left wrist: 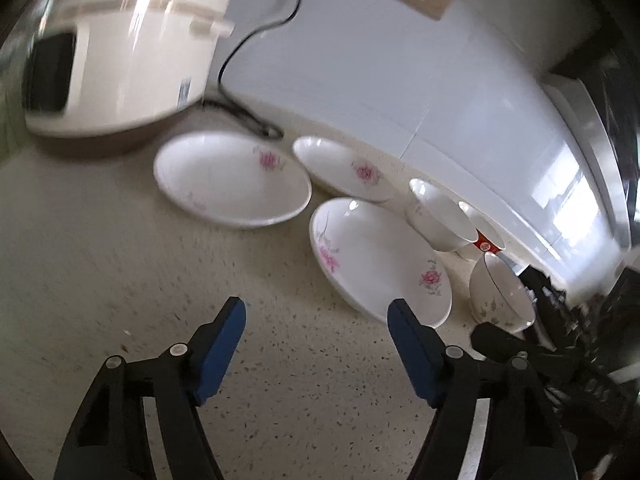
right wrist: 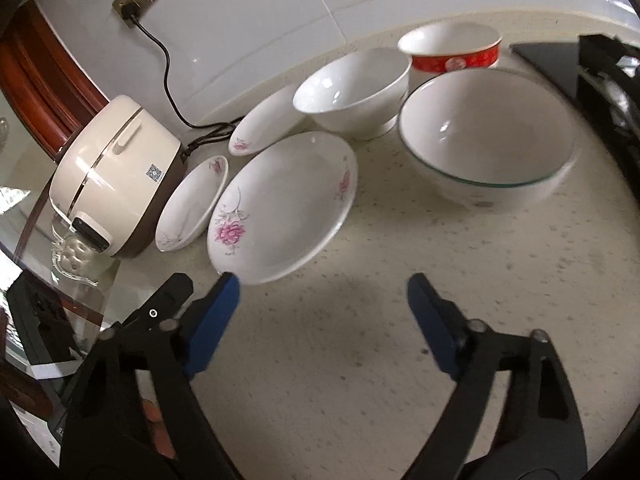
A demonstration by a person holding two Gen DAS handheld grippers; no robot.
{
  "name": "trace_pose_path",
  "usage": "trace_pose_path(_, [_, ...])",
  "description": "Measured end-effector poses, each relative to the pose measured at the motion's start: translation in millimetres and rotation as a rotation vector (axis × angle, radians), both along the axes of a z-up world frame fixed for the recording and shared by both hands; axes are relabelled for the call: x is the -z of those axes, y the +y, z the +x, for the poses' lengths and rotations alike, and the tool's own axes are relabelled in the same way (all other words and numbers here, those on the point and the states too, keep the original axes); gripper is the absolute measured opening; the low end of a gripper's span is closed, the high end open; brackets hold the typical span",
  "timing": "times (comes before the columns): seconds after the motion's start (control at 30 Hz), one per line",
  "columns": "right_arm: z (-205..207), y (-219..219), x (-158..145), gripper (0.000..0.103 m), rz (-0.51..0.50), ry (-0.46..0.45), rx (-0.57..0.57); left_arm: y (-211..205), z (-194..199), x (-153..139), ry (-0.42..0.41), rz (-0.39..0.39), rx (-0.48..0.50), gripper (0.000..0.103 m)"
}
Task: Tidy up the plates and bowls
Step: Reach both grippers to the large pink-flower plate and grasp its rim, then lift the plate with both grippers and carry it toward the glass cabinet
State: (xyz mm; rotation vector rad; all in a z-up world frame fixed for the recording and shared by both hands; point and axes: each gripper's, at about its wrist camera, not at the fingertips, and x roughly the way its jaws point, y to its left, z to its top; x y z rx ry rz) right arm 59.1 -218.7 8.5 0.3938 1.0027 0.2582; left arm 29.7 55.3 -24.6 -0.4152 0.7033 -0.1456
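Right wrist view: my right gripper [right wrist: 322, 288] gapes empty near the rose-patterned plate [right wrist: 284, 204]; my left gripper [left wrist: 316, 314] also hangs released over the speckled counter [left wrist: 120, 260].

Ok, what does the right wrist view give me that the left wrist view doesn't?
Only the right wrist view: the plug in the wall socket, a glass jar beside the rice cooker, and the open right claw.

Only the left wrist view: the open left claw.

Both: rice cooker, three floral plates, nearest one, and three bowls, including the red-banded bowl, on the speckled counter.
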Motion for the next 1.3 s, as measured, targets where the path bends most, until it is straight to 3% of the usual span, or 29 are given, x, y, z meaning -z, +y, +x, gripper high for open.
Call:
trace_pose_path(0.23, [21.3,12.9,8.2,0.068,-0.05,0.031,0.018,10.7,21.1,4.1,0.108,-0.158,-0.013,0.066])
trace_pose_path(0.47, [32.6,14.4,8.0,0.067,-0.075,0.004,0.038,14.4,46.0,18.7,0.185,-0.205,-0.026,0.057])
trace_pose_path(0.57, [34.5,14.5,8.7,0.062,-0.092,-0.023,0.04,14.2,52.4,25.2,0.182,-0.233,-0.001,0.049])
trace_pose_path(0.77, [42.0,20.0,11.2,0.047,-0.12,-0.047,0.031,7.4,58.2,26.1,0.157,-0.223,0.022,0.045])
trace_pose_path(0.83, [43.4,19.4,12.3,0.036,-0.114,-0.044,0.02,5.5,59.2,27.0,0.149,-0.215,0.028,0.039])
trace_pose_path(0.93, [44.0,20.3,11.9,0.032,-0.127,-0.048,0.014,3.3,62.8,29.8,0.158,-0.218,0.041,0.025])
trace_pose_path(1.3, [37.2,15.8,13.0,0.026,-0.114,-0.055,0.006,-5.1,58.4,21.1,0.118,-0.127,0.031,0.019])
